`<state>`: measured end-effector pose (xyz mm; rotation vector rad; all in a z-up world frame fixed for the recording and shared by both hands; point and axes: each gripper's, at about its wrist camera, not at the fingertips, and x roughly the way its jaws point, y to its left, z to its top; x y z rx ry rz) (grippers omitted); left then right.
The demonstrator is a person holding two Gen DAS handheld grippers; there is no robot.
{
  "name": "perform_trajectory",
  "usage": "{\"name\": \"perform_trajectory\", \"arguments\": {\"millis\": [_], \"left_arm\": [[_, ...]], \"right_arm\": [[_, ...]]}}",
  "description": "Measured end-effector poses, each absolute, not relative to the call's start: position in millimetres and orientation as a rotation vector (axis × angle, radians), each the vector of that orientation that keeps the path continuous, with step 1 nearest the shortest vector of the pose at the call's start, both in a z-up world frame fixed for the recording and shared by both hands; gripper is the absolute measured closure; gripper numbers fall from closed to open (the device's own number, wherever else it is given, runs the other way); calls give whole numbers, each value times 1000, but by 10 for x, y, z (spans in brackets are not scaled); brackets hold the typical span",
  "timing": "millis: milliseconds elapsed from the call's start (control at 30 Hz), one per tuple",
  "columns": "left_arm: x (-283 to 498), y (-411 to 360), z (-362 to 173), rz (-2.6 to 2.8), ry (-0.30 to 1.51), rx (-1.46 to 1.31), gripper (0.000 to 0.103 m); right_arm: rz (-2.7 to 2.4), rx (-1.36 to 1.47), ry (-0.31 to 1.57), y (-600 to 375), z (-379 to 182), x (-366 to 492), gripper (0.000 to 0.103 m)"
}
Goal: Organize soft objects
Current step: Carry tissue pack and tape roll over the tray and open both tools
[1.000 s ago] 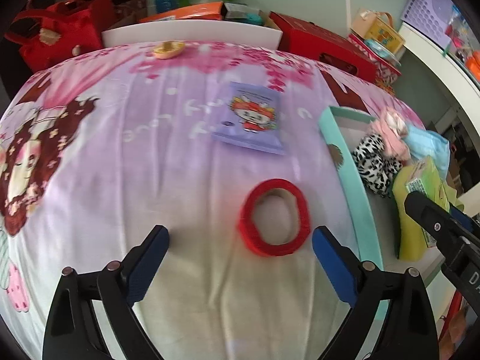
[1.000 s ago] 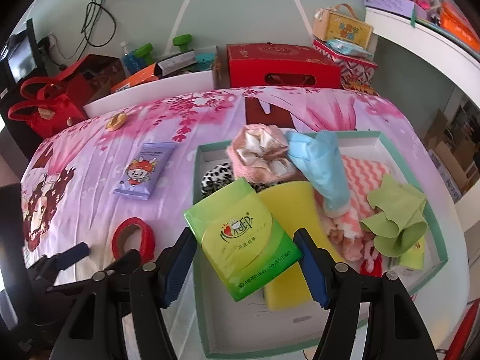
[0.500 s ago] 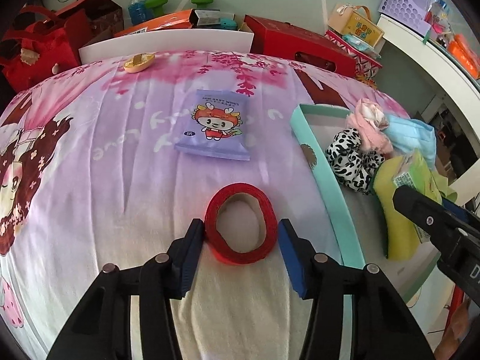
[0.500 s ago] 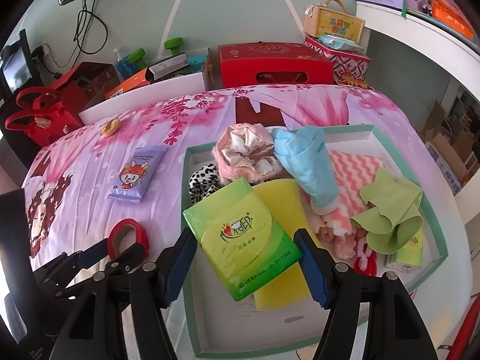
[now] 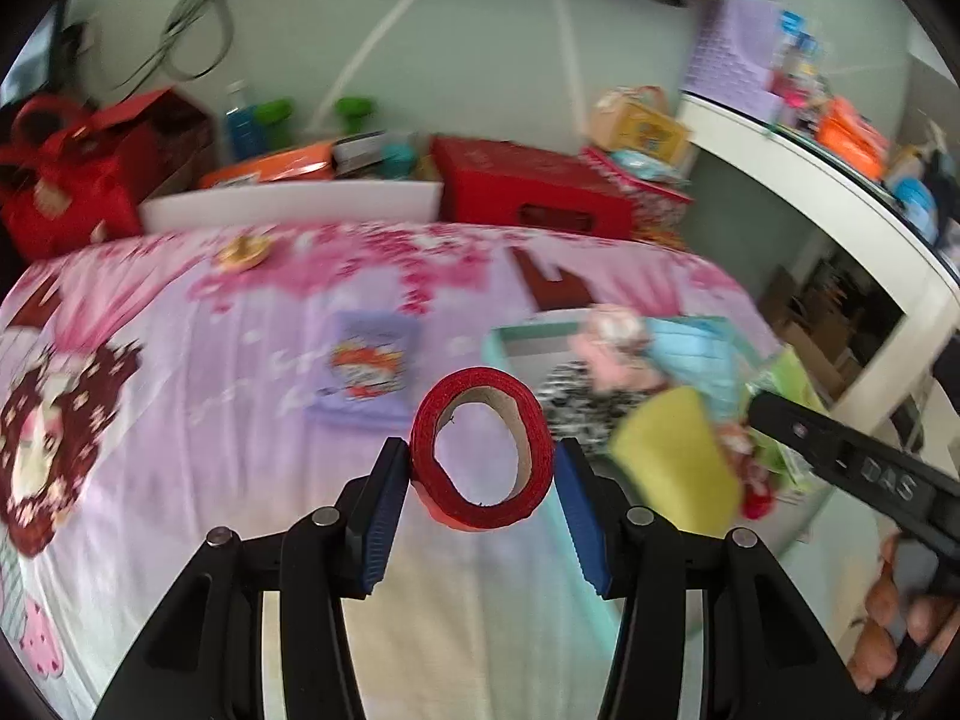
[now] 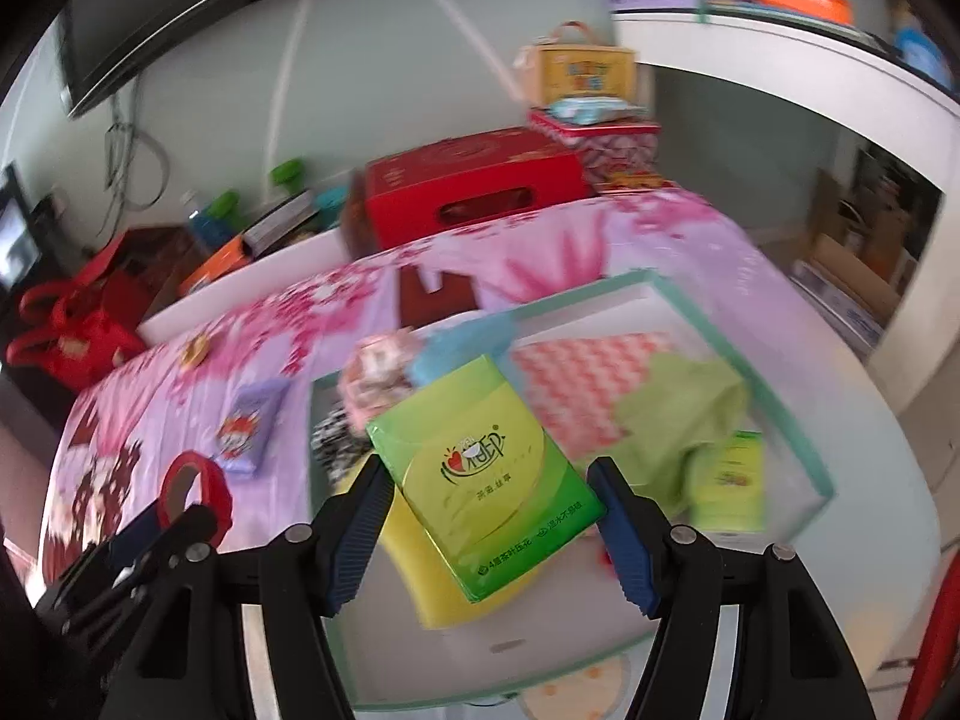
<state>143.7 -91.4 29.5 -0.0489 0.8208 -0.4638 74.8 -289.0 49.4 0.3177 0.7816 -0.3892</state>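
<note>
A red ribbon roll hangs above the pink and purple bedspread, with my left gripper shut on its two sides. In the right wrist view the same roll shows at the lower left in the left gripper. My right gripper is shut on a green tissue pack, which it holds tilted over the teal-rimmed tray. Inside the tray lie a yellow sponge, a light green cloth, a pink zigzag cloth and a spotted black-and-white soft piece.
A purple wipes packet lies on the bed left of the tray. A small golden object sits near the far edge. A red box, red bags and bottles stand behind the bed; a white shelf runs along the right.
My left gripper closed on the red roll and lifted it off the bedspread. The right gripper, still holding the tissue pack, shifted and rolled over the tray.
</note>
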Motion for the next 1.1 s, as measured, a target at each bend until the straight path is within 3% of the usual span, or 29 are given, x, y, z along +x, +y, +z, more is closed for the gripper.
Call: {"name": "perform_trajectory", "arguments": {"millis": [400,733,800,867,1100], "left_arm": [[1102,-1693,226,-656,855,109,51],[1033,-1803,78,-667,881,145,51],[1035,-1812,60,-667,888,149,49],[1037,-1823,52,-667,894,157,40],[1031,-1804,98,-665,881,154,39]], "right_arm": [[-483,386,834,-3275,338,612,33],[-478,396,911,-3295,128,697,33],[-483,401,922,-3308,105,703,32],[-488,409,934,-3329,80,706,31],[-504,403,942,-3339,72,704,25]]}}
